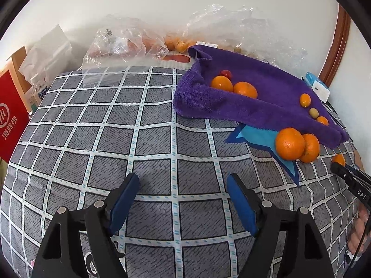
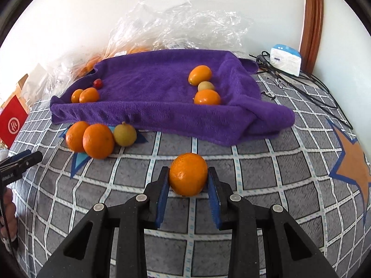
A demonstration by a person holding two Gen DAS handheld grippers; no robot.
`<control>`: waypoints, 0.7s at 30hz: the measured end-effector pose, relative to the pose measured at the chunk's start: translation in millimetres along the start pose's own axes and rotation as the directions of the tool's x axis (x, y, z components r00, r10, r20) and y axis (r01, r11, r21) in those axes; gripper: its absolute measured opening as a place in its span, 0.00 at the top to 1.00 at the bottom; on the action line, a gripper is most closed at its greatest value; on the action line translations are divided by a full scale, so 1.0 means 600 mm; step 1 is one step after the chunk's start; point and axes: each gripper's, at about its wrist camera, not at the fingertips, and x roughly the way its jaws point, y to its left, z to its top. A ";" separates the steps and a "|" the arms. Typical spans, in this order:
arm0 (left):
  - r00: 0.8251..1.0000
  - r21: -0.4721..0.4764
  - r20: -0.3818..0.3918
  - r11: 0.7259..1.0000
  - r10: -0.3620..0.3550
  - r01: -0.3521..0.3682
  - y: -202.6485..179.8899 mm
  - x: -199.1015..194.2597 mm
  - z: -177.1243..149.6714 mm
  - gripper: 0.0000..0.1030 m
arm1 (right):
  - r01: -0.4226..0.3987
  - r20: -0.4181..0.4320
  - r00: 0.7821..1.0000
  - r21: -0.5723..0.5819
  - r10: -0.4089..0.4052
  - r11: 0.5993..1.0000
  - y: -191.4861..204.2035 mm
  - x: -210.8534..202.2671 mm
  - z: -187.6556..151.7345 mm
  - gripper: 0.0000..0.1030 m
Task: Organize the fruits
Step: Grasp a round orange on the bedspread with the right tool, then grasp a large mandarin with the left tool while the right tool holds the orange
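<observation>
My right gripper [image 2: 189,171] is shut on an orange [image 2: 188,173], low over the grey checked bedcover [image 2: 255,185]. In front of it lies a purple towel [image 2: 162,88] with two oranges [image 2: 89,95] and a small red fruit [image 2: 97,83] at its left. Three small fruits [image 2: 207,97] sit at its right. Two more oranges [image 2: 98,140] and a yellow-green fruit [image 2: 125,134] rest on the cover by the towel's near left edge. My left gripper [image 1: 183,180] stands open over bare cover with nothing between its fingers, left of those oranges [image 1: 289,146].
Crumpled clear plastic bags [image 2: 174,23] with more fruit lie against the wall behind the towel. A tissue pack [image 2: 285,59] and black cables [image 2: 301,85] are at the far right. A red box [image 1: 11,120] and a bottle [image 1: 38,90] stand at the left edge.
</observation>
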 end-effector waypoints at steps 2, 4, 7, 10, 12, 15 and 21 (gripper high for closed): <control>1.000 0.012 -0.002 1.000 -0.023 0.024 -0.015 -0.009 0.001 0.28 | 0.003 0.005 1.000 -0.006 -0.003 1.000 -0.004 -0.003 -0.005 0.69; 0.999 0.059 0.019 0.997 -0.045 0.044 -0.044 -0.022 0.008 0.28 | -0.004 0.015 1.000 0.000 0.004 1.000 -0.007 -0.007 -0.007 0.69; 0.997 0.131 0.034 0.989 -0.071 0.066 -0.089 -0.029 0.015 0.28 | 0.002 0.022 1.000 0.007 -0.002 1.000 -0.009 -0.006 -0.007 0.69; 0.996 0.131 0.018 0.988 -0.087 0.084 -0.117 -0.016 0.017 0.28 | 0.000 0.031 1.000 0.005 0.000 1.000 -0.007 -0.009 -0.009 0.69; 0.994 0.106 0.017 0.989 -0.108 0.105 -0.126 -0.007 0.020 0.28 | -0.001 0.022 1.000 0.000 0.001 1.000 -0.006 -0.007 -0.010 0.69; 0.990 0.083 -0.012 0.986 -0.143 0.143 -0.140 0.008 0.032 0.28 | -0.017 0.016 1.000 -0.005 0.017 1.000 -0.006 -0.005 -0.009 0.69; 0.988 0.078 -0.025 0.985 -0.155 0.156 -0.166 0.027 0.048 0.36 | -0.031 0.015 0.999 0.020 0.031 0.999 -0.013 -0.004 -0.009 0.69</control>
